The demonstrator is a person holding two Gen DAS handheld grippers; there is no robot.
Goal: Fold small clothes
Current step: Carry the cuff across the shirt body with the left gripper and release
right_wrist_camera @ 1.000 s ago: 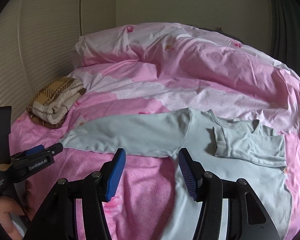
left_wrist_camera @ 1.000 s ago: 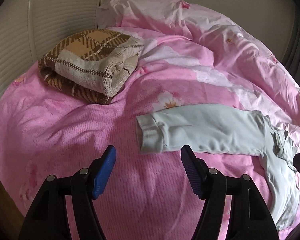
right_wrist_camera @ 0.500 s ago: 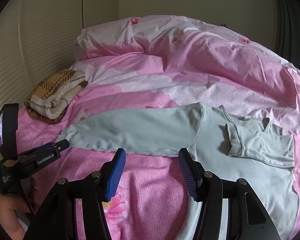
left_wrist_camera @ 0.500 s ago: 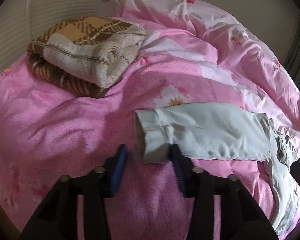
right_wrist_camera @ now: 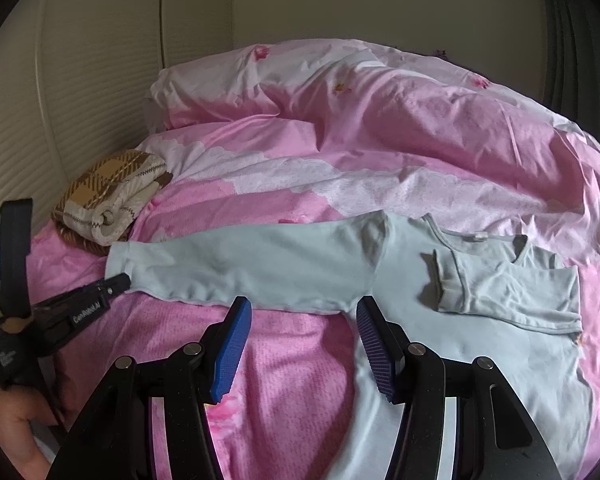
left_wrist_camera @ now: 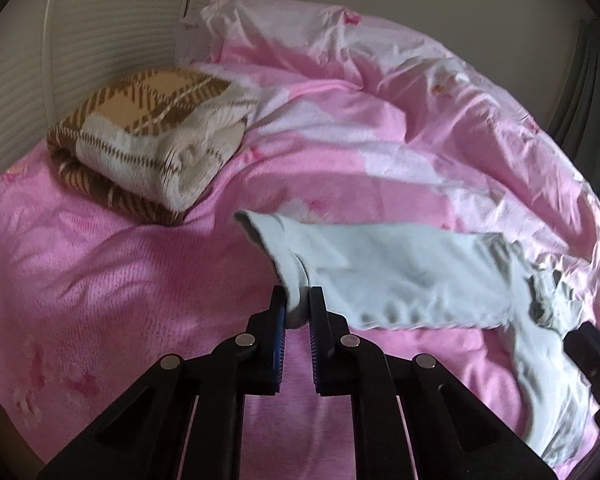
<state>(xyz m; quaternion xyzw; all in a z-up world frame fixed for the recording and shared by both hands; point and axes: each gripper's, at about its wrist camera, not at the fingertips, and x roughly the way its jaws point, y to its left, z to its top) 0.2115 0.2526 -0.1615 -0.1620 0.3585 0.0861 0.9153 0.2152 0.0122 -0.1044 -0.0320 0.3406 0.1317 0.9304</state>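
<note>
Pale blue long-sleeved top (right_wrist_camera: 440,344) of soft, smooth knit, lying flat on a pink bedcover (left_wrist_camera: 100,280) with a fine waffle texture. One sleeve lies folded across the chest (right_wrist_camera: 508,288); the other sleeve (right_wrist_camera: 260,268) stretches out straight toward the bed's edge. Left gripper (left_wrist_camera: 298,308) — black frame, ribbed blue pads — has just been closing and now pinches the ribbed cuff (left_wrist_camera: 292,276) of the outstretched sleeve, the fabric bunched between its pads and lifted off the cover. Right gripper (right_wrist_camera: 300,320) hovers over the armpit seam, its jaws about half apart, nothing between them. A folded plaid blanket (left_wrist_camera: 148,148), coarse brown-and-cream weave, sits near the wall; a crumpled pink duvet (right_wrist_camera: 380,132) lies behind.
</note>
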